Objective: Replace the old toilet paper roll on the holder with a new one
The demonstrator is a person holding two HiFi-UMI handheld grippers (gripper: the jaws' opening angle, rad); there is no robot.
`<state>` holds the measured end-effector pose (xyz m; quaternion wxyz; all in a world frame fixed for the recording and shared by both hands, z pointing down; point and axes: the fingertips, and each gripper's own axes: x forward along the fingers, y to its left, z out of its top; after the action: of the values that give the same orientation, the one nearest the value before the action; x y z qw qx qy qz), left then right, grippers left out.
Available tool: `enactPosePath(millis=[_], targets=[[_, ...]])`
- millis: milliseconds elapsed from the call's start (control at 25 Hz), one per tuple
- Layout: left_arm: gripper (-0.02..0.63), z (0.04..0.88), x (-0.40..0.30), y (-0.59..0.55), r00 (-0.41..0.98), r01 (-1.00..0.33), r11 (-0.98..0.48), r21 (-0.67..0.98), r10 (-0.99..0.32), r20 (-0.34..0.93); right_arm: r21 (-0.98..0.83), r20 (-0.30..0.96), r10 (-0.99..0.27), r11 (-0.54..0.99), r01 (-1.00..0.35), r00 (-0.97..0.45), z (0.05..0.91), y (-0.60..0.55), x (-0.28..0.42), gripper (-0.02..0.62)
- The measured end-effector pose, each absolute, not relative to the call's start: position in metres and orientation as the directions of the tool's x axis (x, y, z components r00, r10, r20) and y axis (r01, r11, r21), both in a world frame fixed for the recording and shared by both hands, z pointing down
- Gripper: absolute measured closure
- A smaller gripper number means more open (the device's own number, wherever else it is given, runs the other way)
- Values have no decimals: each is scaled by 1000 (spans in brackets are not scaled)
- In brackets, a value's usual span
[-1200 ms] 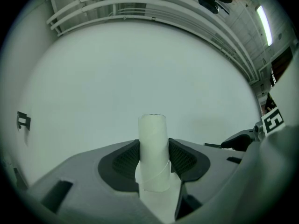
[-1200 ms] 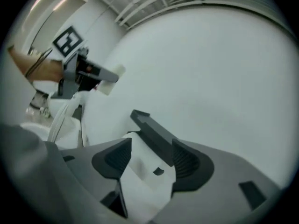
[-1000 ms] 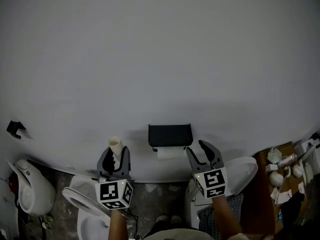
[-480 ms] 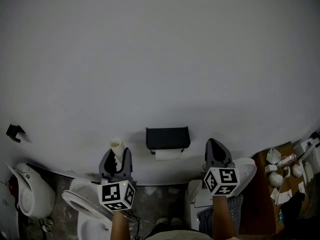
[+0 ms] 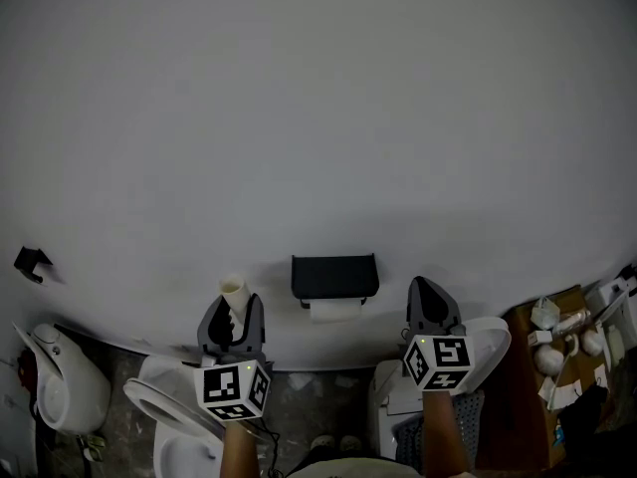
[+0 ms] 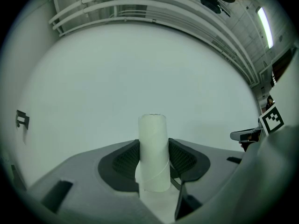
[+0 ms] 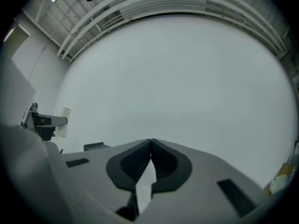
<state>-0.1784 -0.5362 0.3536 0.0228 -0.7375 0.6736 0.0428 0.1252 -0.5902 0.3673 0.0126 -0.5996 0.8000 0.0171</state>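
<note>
On the wall hangs a black toilet paper holder point(image 5: 334, 274) with a white paper roll point(image 5: 335, 310) showing under its cover. Left of the holder, my left gripper point(image 5: 232, 305) is shut on a bare cardboard tube point(image 5: 232, 292). In the left gripper view the tube point(image 6: 153, 150) stands upright between the fingers point(image 6: 122, 161). Right of the holder and apart from it, my right gripper point(image 5: 429, 295) is shut with nothing in it. The right gripper view shows its pads point(image 7: 161, 158) meeting, with the holder point(image 7: 44, 121) far off to the left.
A white toilet point(image 5: 62, 378) stands at lower left, and another bowl's seat point(image 5: 159, 406) lies under my left hand. A white toilet lid point(image 5: 488, 342) sits below my right gripper. At right is a wooden shelf point(image 5: 523, 361) with small items. A black hook point(image 5: 30, 259) is on the wall.
My right gripper drew away to the right of the holder and its jaws went from open to shut, empty. The left gripper with the tube stayed put.
</note>
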Motion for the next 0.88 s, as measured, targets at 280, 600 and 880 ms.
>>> enactPosePath(millis=[280,600,880], targets=[[413,352,-178,-534,88,-996,-90,17,-992,-95,13,-41,-958,285,-958,-285,365,-588,127,604],[414,351,-175,-534,92,-996,-93,8,-991,-99,28,-39,-958,282,-959,-283,365,-587,128,603],[413,349,-174,-535,97,-995,-98,5,-990,-101,38,-40,-959,279,-959,-281,363,-587,132,603]])
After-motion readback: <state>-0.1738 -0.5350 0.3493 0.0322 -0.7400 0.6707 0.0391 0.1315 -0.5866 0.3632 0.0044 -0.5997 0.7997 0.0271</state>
